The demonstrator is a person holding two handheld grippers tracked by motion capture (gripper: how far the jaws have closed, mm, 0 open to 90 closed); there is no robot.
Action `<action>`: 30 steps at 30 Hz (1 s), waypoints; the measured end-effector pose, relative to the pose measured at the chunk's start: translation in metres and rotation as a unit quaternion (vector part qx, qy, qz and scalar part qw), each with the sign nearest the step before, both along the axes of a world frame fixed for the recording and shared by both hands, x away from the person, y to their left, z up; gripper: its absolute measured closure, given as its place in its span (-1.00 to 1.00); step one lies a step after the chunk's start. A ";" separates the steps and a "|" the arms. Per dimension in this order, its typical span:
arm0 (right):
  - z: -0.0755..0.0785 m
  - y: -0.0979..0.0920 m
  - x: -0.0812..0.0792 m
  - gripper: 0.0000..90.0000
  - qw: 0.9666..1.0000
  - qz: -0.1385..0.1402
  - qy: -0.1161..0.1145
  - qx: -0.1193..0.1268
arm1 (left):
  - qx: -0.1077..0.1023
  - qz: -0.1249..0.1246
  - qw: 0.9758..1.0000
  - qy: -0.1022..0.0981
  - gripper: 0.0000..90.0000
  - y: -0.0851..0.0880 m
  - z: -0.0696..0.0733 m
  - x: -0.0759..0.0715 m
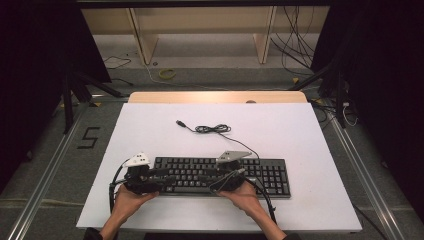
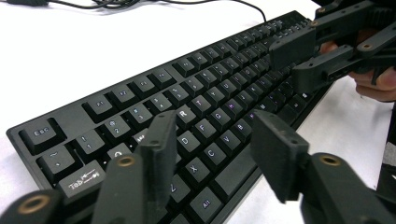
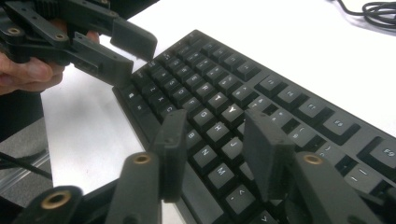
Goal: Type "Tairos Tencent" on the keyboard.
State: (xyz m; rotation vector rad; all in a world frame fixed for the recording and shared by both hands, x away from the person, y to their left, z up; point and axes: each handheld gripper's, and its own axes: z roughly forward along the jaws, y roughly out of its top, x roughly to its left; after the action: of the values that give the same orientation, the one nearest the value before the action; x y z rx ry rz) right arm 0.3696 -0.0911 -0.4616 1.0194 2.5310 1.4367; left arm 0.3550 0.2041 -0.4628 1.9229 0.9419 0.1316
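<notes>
Left gripper (image 2: 212, 140): jaws spread partway, nothing pinched between them, poised just above the left letter keys of the keyboard (image 2: 187, 100). Pads clear of the keycaps as far as visible in the left gripper view; actual contact cannot be told.

Right gripper (image 3: 217, 140): jaws likewise spread partway, empty, hanging over the middle letter keys in the right gripper view. Contact with the keys cannot be told.

In the high view, left gripper (image 1: 159, 176) at the keyboard's left end, right gripper (image 1: 220, 175) over its middle, jaws pointed toward each other. Left hand (image 1: 127, 197) and right hand (image 1: 245, 192) gripping from the near edge.

Keyboard (image 1: 265, 172): black, flat, lying lengthwise on the near half of the white desk (image 1: 300, 130). Cable (image 1: 212, 129) running from its rear, loosely coiled behind it, plug end (image 1: 181, 123) free on the desk.
</notes>
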 end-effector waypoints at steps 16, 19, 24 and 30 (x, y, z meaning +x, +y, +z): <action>0.004 -0.005 -0.001 0.05 1.000 -0.006 -0.002 0.009 | 0.032 -0.039 0.999 0.001 0.87 -0.013 -0.003 0.002; 0.004 -0.006 -0.002 -0.01 1.000 -0.007 -0.002 0.011 | 0.040 -0.043 0.998 0.003 0.96 -0.017 -0.005 0.004; 0.006 -0.009 -0.003 -0.04 1.000 -0.010 -0.007 0.013 | 0.056 -0.049 0.997 0.012 0.98 -0.024 -0.009 0.007; 0.007 -0.012 -0.005 -0.10 1.000 -0.013 -0.007 0.013 | 0.062 -0.047 0.997 0.018 0.98 -0.028 -0.011 0.009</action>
State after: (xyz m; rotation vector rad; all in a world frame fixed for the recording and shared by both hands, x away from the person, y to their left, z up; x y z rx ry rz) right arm 0.3646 -0.1036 -0.4548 1.0379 2.4874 1.4678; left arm 0.3641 0.1766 -0.4736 2.0876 0.8829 0.1027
